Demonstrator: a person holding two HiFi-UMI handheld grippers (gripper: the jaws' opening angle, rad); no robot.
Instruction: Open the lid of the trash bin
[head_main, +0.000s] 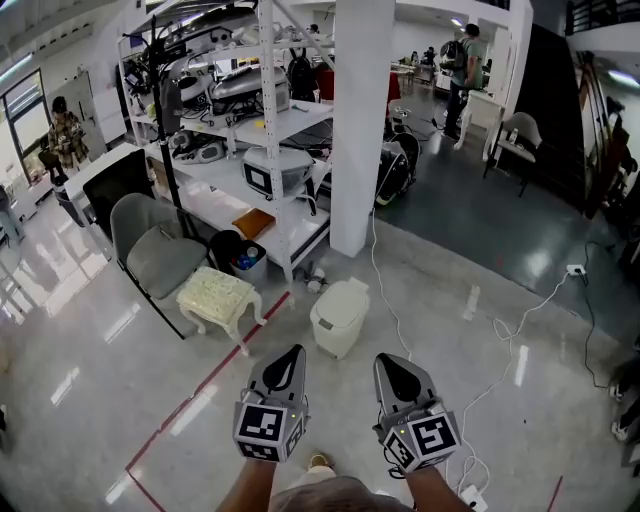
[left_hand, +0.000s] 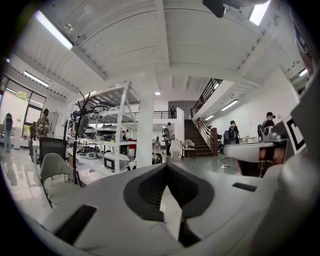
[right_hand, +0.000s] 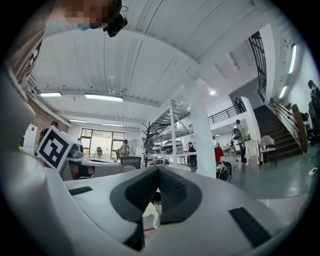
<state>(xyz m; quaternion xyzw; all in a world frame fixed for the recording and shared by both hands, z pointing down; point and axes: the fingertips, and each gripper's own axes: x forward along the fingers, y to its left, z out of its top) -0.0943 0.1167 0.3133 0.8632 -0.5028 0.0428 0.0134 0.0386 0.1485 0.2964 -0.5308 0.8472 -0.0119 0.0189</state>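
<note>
We are looking down at the white trash bin, a rounded, smooth tub standing on the glossy floor near the square white pillar. Its lid is lying shut and hiding whatever is inside. Under the metal shelf rack, a dark bin is holding something blue, possibly bottles. We are holding the left tongs and the right tongs short of the trash bin, apart from it. Each pair is pressed together at the tips and gripping nothing. Our forearms are running off the bottom edge.
</note>
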